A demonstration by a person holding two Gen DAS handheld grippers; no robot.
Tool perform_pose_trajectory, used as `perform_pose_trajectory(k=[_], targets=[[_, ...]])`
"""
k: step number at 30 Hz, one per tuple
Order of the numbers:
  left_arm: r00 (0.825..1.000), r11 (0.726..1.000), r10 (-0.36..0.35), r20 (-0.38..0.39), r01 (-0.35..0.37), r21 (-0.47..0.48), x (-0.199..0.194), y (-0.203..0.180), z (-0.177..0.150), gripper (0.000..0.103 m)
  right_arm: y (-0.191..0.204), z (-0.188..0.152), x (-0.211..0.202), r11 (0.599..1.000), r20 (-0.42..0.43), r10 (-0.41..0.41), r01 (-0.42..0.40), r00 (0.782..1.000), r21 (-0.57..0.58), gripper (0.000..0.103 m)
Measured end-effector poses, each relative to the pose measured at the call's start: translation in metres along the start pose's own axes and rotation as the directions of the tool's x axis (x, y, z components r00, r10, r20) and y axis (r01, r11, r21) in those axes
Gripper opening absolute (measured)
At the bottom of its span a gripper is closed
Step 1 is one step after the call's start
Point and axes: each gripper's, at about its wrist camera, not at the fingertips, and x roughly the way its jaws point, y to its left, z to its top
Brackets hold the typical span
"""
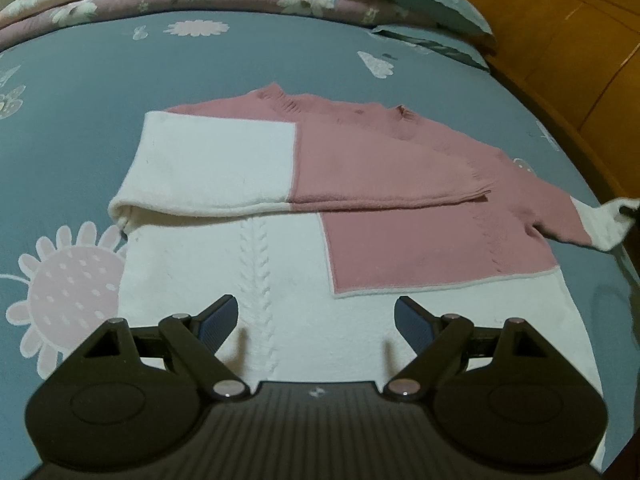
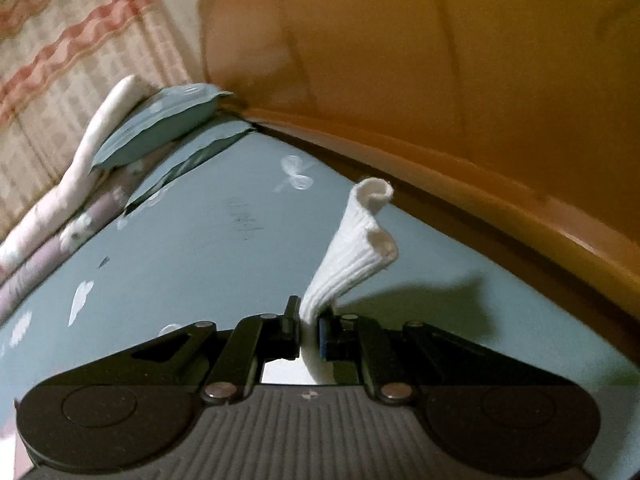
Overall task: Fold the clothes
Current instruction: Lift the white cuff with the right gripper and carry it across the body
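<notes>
Left gripper (image 1: 316, 322): tilted down over the white hem at 6 o'clock, jaws wide, holding nothing.
Sweater (image 1: 392, 168): flat on the bed (image 1: 280, 60), one sleeve folded across.
Right gripper (image 2: 309, 322): rolled, jaws clamped on the white cuff (image 2: 360, 236), which stands toward 12 o'clock.

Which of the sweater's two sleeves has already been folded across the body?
The left-hand sleeve, white upper part and pink cuff end, lies flat across the sweater. The other sleeve sticks out at the right, its white cuff pinched in the right gripper.

Dim warm light; soft shadows; fisheye-bent edges; right view motion-blurred.
</notes>
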Motion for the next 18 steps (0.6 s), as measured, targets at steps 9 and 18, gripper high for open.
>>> perform_pose_trajectory(k=[9, 18], targets=[[0.998, 0.995, -0.067, -0.016, 0.068, 0.079, -0.008, 0.023, -0.001, 0.085, 0.092, 0.001, -0.019, 0.991, -0.002, 0.057, -0.056, 0.998, -0.121, 0.009], [0.987, 0.976, -0.161, -0.024, 0.163, 0.147, -0.015, 0.054, -0.004, 0.085, 0.189, -0.011, -0.029, 0.968, -0.021, 0.092, -0.095, 0.996, -0.232, 0.009]])
